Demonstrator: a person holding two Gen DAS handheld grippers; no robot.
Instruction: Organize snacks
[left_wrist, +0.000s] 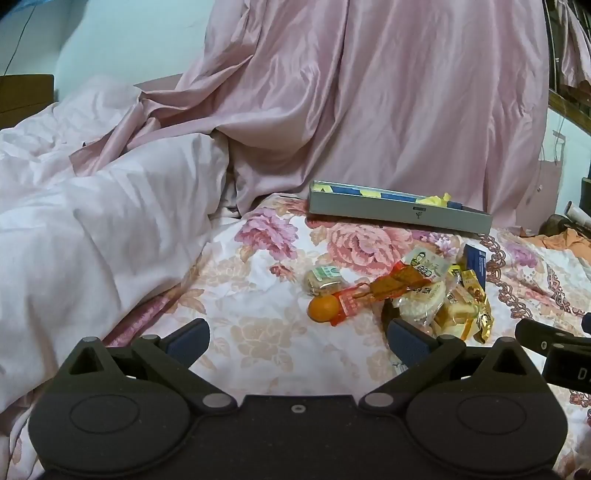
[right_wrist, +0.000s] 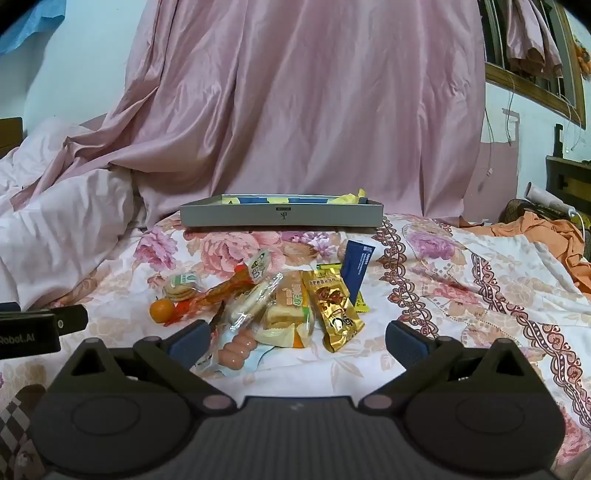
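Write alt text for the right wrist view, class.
A pile of wrapped snacks and a small orange lies on a floral bedsheet, just ahead of the open, empty right hand-held gripper. Behind it sits a shallow grey box below pink drapery.

Your left claw (left_wrist: 298, 338) is matte black plastic: two round hubs flank a flat centre plate with one small silver screw, and angled arms on pale metal pivot pins carry blue-grey finger pads (left_wrist: 188, 338). Your right claw (right_wrist: 297, 338) has the same build, with a ribbed centre plate. The other claw's black body, seen at the left edge of the right wrist view, bears white lettering ending "Robot.AI".
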